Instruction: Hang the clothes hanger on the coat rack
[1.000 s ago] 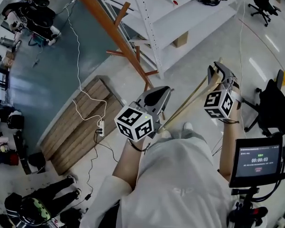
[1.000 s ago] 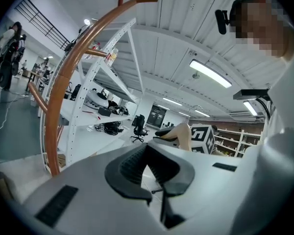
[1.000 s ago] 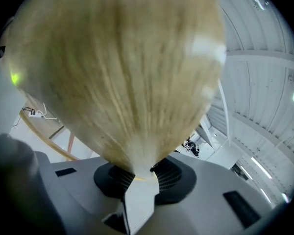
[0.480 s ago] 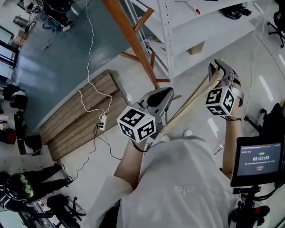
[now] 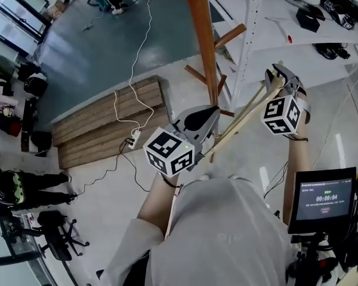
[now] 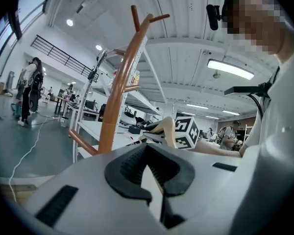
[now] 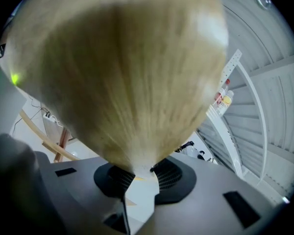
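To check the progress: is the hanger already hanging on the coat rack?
No, the right tool grips the hanger in the air, and it hangs on no peg of the coat rack.

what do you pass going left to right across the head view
person in dark clothes → wooden boards → left gripper → clothes hanger → right gripper
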Demonstrator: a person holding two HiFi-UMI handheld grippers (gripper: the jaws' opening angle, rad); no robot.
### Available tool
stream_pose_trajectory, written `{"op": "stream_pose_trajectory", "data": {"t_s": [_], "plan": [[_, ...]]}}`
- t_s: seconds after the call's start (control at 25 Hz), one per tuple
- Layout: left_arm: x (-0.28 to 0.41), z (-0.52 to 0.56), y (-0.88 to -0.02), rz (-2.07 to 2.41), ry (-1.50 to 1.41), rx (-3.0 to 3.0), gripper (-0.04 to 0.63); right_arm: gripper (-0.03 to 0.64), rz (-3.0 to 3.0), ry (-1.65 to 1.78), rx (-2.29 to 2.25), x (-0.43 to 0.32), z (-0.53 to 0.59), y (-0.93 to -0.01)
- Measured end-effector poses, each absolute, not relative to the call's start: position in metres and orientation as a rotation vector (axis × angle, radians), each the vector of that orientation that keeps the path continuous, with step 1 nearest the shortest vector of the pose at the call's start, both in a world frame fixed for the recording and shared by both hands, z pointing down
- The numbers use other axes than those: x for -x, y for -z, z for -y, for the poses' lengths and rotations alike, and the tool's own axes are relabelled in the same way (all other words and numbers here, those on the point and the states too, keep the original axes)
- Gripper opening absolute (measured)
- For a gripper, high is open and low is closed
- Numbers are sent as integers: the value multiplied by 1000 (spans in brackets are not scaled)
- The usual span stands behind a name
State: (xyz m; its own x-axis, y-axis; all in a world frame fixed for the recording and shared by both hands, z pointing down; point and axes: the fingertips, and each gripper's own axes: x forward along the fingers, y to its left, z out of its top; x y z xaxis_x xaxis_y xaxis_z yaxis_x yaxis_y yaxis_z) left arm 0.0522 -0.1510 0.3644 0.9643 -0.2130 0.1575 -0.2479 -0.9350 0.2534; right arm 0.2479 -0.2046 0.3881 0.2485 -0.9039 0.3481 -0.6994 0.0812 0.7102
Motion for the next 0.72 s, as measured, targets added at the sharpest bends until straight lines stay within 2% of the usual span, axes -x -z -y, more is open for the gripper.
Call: {"op": "stream_pose_trajectory", "data": {"t_s": [0.24, 0.72], "plan": [[-33, 177, -348, 486, -163, -2814, 2, 98, 1634, 343, -1571, -222, 270, -368], [16, 171, -323, 706, -117, -2741, 2, 97, 1798, 350, -1396, -159, 314, -354]]}}
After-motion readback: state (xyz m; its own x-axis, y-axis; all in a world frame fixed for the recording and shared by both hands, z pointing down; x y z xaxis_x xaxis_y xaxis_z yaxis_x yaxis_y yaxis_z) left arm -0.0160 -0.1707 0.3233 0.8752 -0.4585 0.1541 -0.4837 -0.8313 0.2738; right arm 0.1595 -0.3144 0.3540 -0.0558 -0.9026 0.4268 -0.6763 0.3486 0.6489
